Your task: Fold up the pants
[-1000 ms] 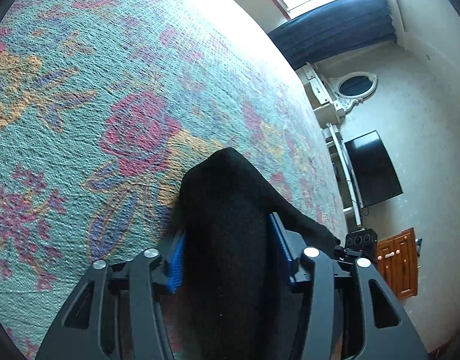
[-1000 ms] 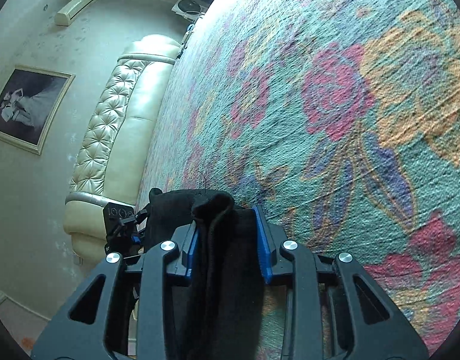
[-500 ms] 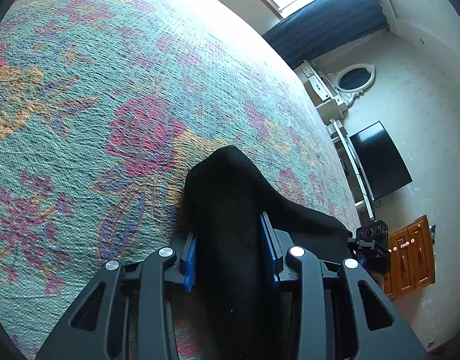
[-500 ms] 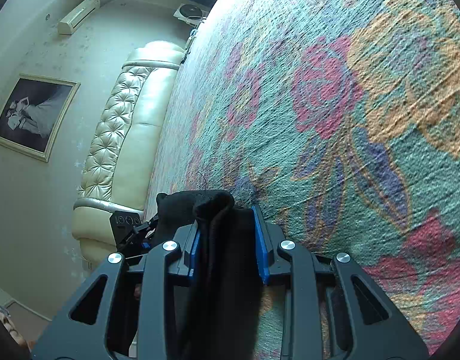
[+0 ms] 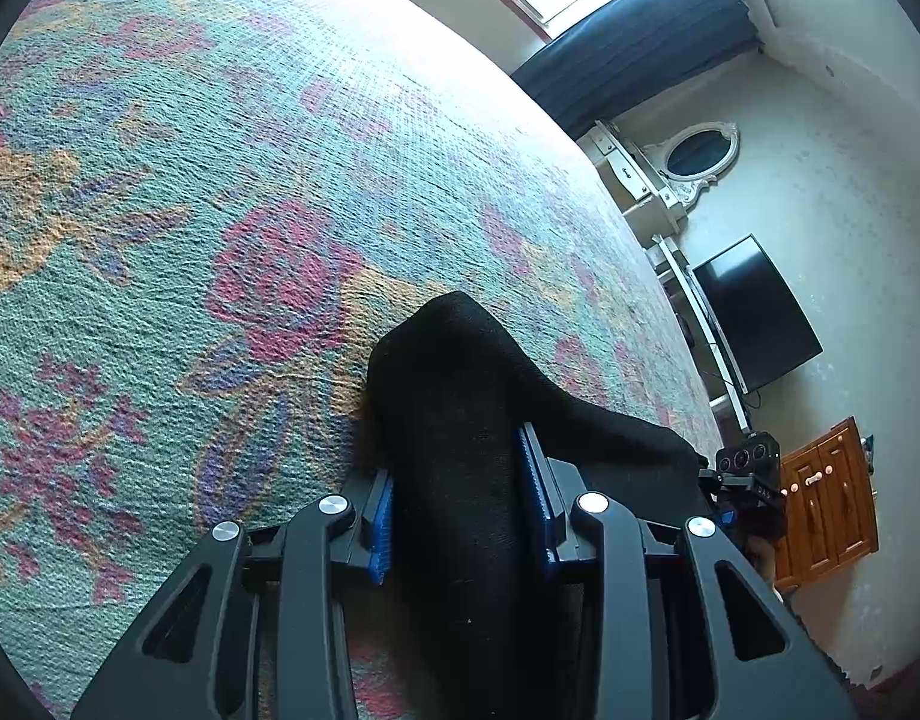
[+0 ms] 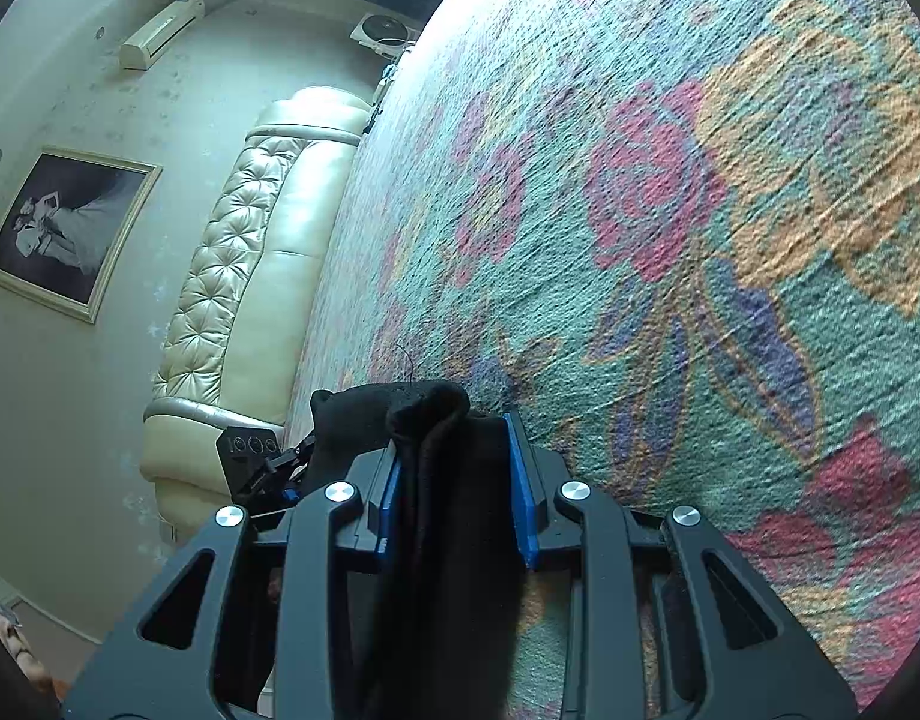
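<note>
While I am holding both tools low over the bed, my left gripper (image 5: 456,501) is clamping a thick fold of the black pants (image 5: 460,420) between its blue pads (image 5: 380,531). Compared with a second ago, these jaws have just been closing: the pads were standing off the cloth with a gap on either side then, and now they are pressing against the bundle on both sides. The cloth is humping up past the fingertips and resting on the flowered bedspread (image 5: 219,210), then trailing off to the right toward my other tool, whose dark body (image 5: 748,468) is showing at the far end of the fold. Beyond the edge of the bed, a black television (image 5: 754,312) and an oval mirror (image 5: 700,150) are sitting against the wall.

Moving to the right, my right gripper (image 6: 453,480) is gripping the pants (image 6: 435,480) too, its blue pads (image 6: 523,480) squeezing a narrow, upright bunch of cloth. This grip is looking much as it did a second ago, with the jaws hardly narrower. The bunch is poking just past the fingertips, touching the bedspread (image 6: 700,240), and the cream headboard (image 6: 249,276) is lying off to the left.
</note>
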Available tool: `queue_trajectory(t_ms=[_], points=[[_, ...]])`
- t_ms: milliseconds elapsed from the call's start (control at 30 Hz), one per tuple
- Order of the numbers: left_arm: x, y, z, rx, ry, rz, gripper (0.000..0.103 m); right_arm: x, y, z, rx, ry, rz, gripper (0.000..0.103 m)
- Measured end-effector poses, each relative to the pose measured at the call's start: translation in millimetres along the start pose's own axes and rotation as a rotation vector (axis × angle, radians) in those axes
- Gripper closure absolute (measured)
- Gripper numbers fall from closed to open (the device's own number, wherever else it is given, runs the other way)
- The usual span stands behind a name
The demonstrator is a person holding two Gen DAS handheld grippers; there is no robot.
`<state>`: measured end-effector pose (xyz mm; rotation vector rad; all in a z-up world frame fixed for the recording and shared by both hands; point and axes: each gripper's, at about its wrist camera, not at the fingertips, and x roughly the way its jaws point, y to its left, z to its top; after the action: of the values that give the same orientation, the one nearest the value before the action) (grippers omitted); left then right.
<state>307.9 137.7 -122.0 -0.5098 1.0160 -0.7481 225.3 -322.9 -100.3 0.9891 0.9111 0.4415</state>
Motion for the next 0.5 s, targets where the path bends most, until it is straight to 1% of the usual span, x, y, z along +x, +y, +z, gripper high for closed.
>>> queue_trajectory(t_ms=[100,200,300,367,400,467,500], points=[[-1.6,-1.3,-0.1,0.012,-0.005,-0.002,0.065,-2.4,0.6,-1.4,0.004,-0.010,0.018,0.074],[-4.4,1.4,-0.9,0.006,-0.014,-0.029,0.062,-5.8,2.4,-3.7,0.002,-0.036,0.019,0.071],[-7.2,1.8,-2.3,0.020,-0.024,-0.047,0.056,-11.3,-2.0,-4.1,0.025,-0.060,0.040,0.069],[-7.5,-0.8,-2.7,0.049,-0.020,-0.048,0.049,-14.2,-4.7,-3.6,0.036,-0.069,0.048,0.069],[-7.2,-2.0,-2.5,0.059,-0.017,-0.048,0.047,-15.5,-5.5,-3.1,0.040,-0.071,0.049,0.069],[-6.8,-5.3,-1.9,0.075,-0.014,-0.058,0.035,-18.4,-7.2,-2.0,0.051,-0.083,0.054,0.069],[-7.1,-7.5,-1.8,0.084,-0.014,-0.061,0.032,-20.6,-8.6,-1.6,0.060,-0.095,0.061,0.068]])
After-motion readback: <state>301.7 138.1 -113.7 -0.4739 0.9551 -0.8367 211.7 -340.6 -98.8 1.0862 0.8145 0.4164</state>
